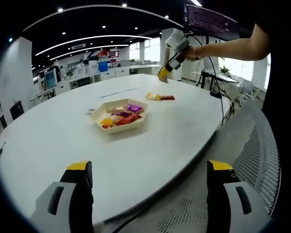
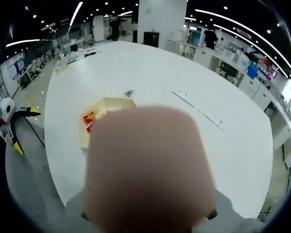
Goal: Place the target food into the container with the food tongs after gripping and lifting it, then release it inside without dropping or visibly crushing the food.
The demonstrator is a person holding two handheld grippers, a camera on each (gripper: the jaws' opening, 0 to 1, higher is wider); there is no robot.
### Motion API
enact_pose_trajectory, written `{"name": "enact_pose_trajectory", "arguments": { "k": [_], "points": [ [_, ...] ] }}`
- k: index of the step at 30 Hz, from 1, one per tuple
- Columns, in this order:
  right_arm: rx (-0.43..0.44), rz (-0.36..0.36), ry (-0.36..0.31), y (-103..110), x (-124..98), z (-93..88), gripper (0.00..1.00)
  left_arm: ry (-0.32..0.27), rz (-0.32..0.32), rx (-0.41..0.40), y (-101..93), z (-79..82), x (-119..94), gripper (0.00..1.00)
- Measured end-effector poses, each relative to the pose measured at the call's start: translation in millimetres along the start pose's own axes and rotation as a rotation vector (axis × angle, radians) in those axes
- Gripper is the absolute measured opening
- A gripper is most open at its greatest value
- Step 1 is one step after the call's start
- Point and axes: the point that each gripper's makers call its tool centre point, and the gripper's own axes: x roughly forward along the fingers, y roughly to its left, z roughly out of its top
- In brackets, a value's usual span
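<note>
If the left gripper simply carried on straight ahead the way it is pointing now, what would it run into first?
Probably the bare white table, then the tray of wrapped snacks, which lies roughly centred between the open jaws of the left gripper. Depth is hard to judge.

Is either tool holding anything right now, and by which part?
Left tool: jaws wide apart, nothing between them. Right tool, raised above the table: too small to tell, and its own view is blocked by a blurred pinkish shape.
</note>
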Motion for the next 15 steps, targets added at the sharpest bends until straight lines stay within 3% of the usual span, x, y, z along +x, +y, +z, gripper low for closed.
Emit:
{"name": "enact_pose_trajectory", "arguments": {
  "k": [7,15],
  "points": [
    [-0.017,-0.006,-0.018,0.5,-6.0,12.5,0.21,-0.021,-0.002,-0.008,0.0,3.4,-1.1,0.97],
    [-0.023,-0.008,-0.022,-1.1,-5.0,13.8,0.21,-0.027,0.001,-0.006,0.0,4.3,-1.4,0.97]
  ]
}}
